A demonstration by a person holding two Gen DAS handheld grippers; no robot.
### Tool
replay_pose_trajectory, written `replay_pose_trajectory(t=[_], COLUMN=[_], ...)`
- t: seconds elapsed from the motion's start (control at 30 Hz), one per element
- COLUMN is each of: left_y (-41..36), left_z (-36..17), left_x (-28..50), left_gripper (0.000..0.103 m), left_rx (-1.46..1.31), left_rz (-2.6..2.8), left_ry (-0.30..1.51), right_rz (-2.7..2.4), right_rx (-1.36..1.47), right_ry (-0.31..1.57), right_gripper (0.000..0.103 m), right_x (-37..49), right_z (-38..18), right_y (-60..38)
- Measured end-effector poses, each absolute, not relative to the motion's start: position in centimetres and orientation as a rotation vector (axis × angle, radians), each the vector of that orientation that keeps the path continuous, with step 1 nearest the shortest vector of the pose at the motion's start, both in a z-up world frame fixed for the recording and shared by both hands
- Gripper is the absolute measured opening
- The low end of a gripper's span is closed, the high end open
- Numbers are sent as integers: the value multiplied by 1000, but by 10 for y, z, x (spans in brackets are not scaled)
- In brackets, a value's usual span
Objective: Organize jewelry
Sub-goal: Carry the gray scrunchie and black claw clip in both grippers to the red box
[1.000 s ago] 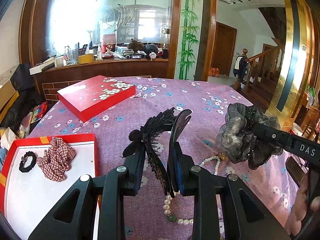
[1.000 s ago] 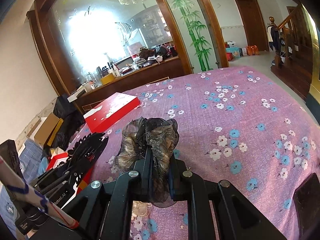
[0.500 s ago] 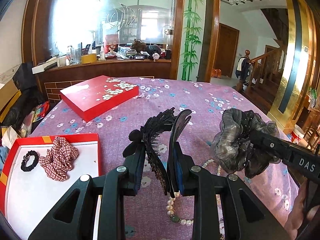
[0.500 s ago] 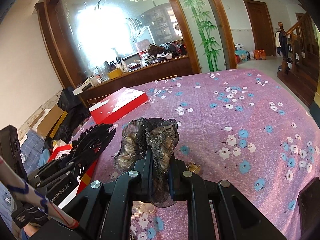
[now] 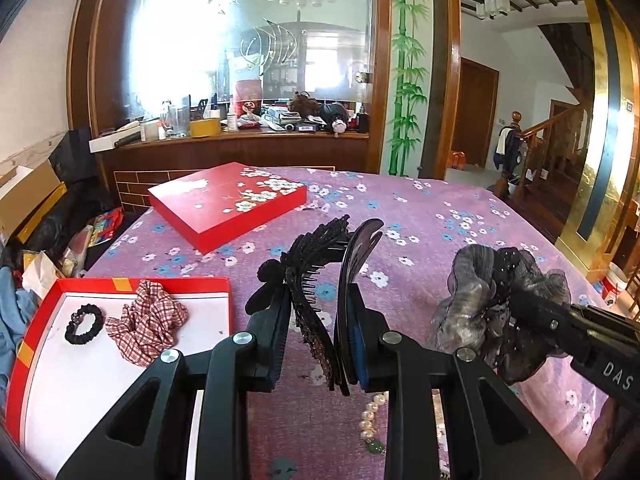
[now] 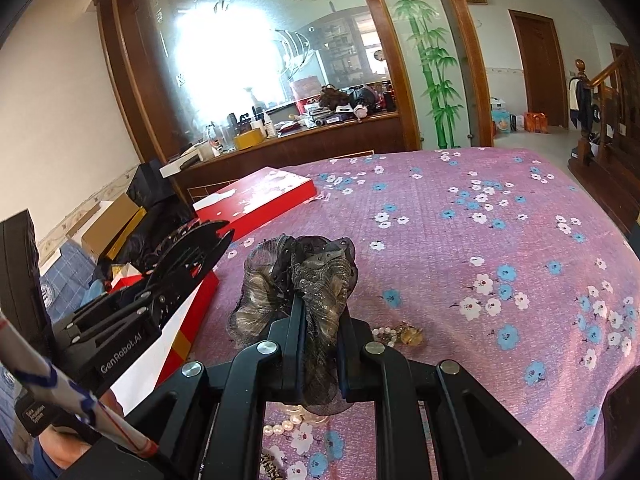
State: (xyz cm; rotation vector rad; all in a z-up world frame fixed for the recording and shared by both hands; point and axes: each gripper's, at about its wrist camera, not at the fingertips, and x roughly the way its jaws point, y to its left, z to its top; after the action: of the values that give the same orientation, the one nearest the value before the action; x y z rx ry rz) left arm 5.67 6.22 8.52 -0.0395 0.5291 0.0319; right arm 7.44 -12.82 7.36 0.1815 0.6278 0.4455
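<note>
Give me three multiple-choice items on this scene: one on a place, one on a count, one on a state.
1. Where does the plaid scrunchie lie?
A. On the red lid
B. In the open red tray
C. On the cloth

2. How many items are in that tray?
A. Two
B. Four
C. None

3. What is the right gripper doing?
A. Hanging open
B. Gripping pearls
C. Clamping the grey gauze scrunchie

Answers: B, it lies on the tray's white floor beside the black hair tie; A, only those two; C, fabric is pinched between its fingers.
</note>
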Motion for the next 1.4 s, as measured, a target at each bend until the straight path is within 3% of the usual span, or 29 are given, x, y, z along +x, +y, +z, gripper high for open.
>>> replay_pose_trajectory(t=[0.93, 1.4], left_y=[72, 76], left_z=[90, 97], left_x=[55, 49], left_gripper=[26, 26], left_rx=[-62, -77], left_rz=[74, 81], left_ry=[507, 489], right_rz=[458, 390], right_rx=[169, 235], right_ry=[641, 620], right_gripper=[13, 13], right_x=[75, 31], right_z=[69, 93], right_y=[-118, -133])
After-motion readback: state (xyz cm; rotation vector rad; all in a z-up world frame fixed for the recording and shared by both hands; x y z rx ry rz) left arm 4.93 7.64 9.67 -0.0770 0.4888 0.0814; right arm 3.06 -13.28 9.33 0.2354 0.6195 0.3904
